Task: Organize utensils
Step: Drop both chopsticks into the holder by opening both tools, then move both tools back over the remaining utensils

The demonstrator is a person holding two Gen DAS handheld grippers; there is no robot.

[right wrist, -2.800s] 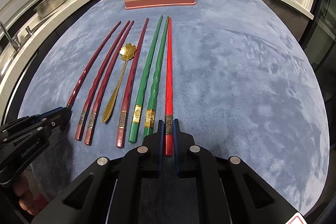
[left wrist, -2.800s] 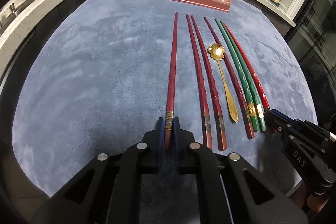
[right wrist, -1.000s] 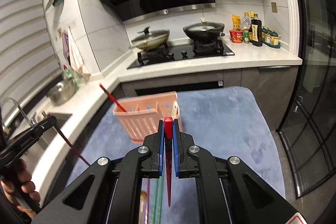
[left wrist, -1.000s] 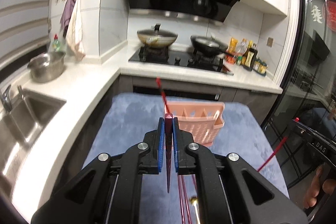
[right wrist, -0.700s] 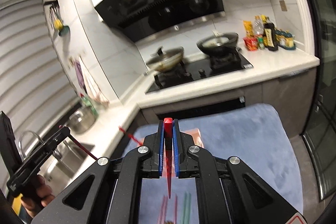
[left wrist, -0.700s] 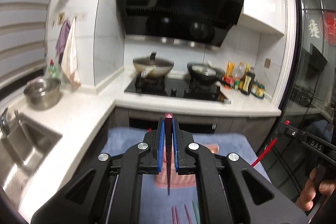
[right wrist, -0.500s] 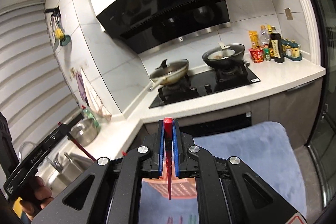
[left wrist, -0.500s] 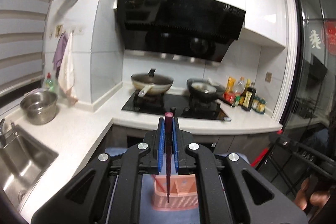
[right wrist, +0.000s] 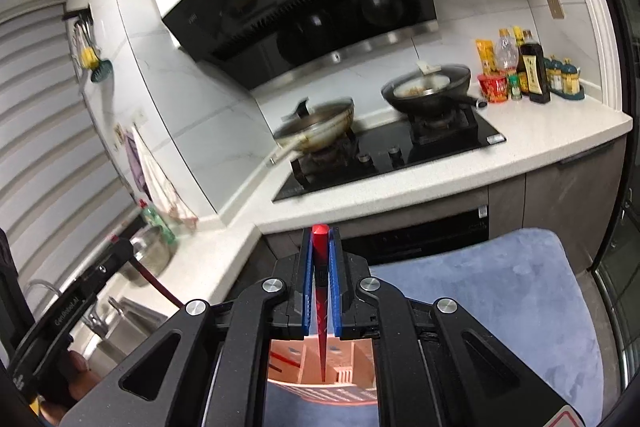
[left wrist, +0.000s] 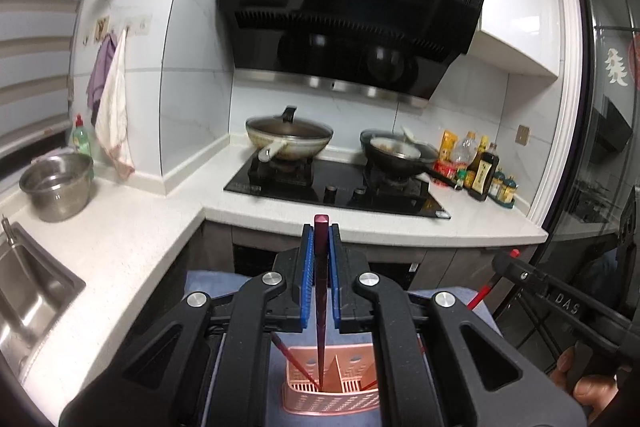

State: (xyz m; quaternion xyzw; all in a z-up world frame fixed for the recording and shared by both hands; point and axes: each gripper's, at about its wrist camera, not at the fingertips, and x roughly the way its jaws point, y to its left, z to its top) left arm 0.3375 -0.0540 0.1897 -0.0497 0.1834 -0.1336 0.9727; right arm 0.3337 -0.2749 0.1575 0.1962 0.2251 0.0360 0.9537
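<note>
We see left gripper (left wrist: 321,275) clamped on maroon chopstick (left wrist: 320,307), tip down inside pink holder (left wrist: 332,403) | right gripper (right wrist: 321,279) clamped on red chopstick (right wrist: 321,311), tip over holder's compartments | holder on blue mat (right wrist: 520,287)

A home kitchen: a black range hood (left wrist: 348,35) hangs over a gas hob (left wrist: 336,187) (two pans on it), beside a steel sink (left wrist: 28,291).
</note>
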